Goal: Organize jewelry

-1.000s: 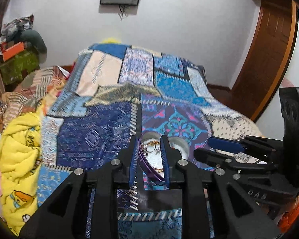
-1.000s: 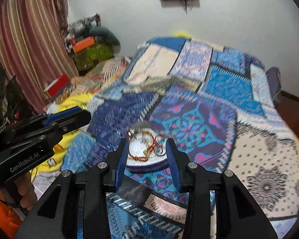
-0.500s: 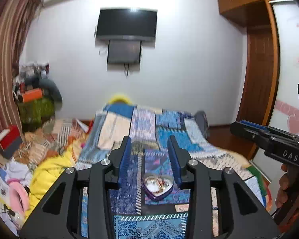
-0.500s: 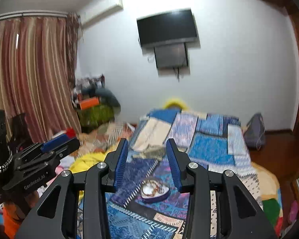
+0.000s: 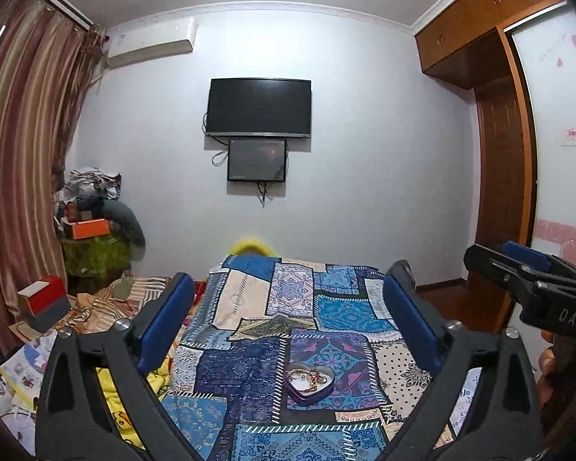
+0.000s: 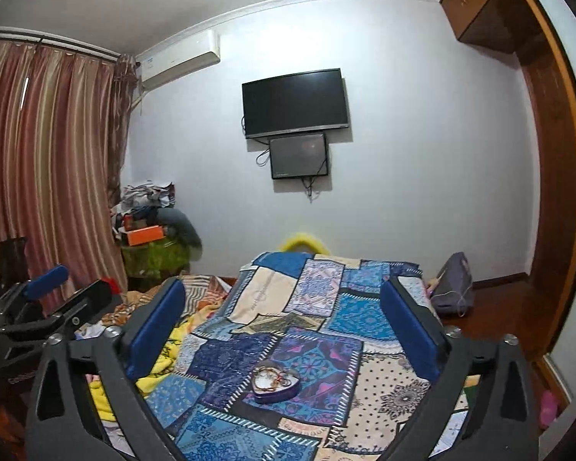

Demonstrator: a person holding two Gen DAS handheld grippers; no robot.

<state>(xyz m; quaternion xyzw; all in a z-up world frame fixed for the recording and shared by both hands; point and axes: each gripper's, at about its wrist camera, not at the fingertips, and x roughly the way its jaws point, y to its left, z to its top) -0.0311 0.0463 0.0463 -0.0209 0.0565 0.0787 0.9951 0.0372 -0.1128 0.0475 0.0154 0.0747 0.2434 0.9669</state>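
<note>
A purple heart-shaped box (image 5: pixel 310 384) lies open on the patchwork quilt (image 5: pixel 249 349), with gold chains and a red strand of jewelry (image 6: pixel 269 378) inside it. My left gripper (image 5: pixel 288 299) hangs above and short of the box, its jaws opening wide with nothing between them. The right gripper (image 6: pixel 284 303) is held the same way over the box (image 6: pixel 274 382), jaws opening and empty. Each gripper shows at the edge of the other's view: the right gripper (image 5: pixel 491 255) with a hand below it, the left gripper (image 6: pixel 80 282).
A yellow blanket (image 6: pixel 161 365) is bunched along the bed's left side. Piled clutter with an orange box (image 5: pixel 90 228) stands by the striped curtain (image 5: pixel 15 176). A grey bag (image 6: pixel 451 284) lies on the floor at the right, near the wooden wardrobe (image 5: pixel 499 176). A TV (image 5: pixel 259 107) hangs on the far wall.
Both grippers have risen and tilted up from close over the box to a level view of the room. Their jaws went from narrow to wide; the left let go of the box's rim.
</note>
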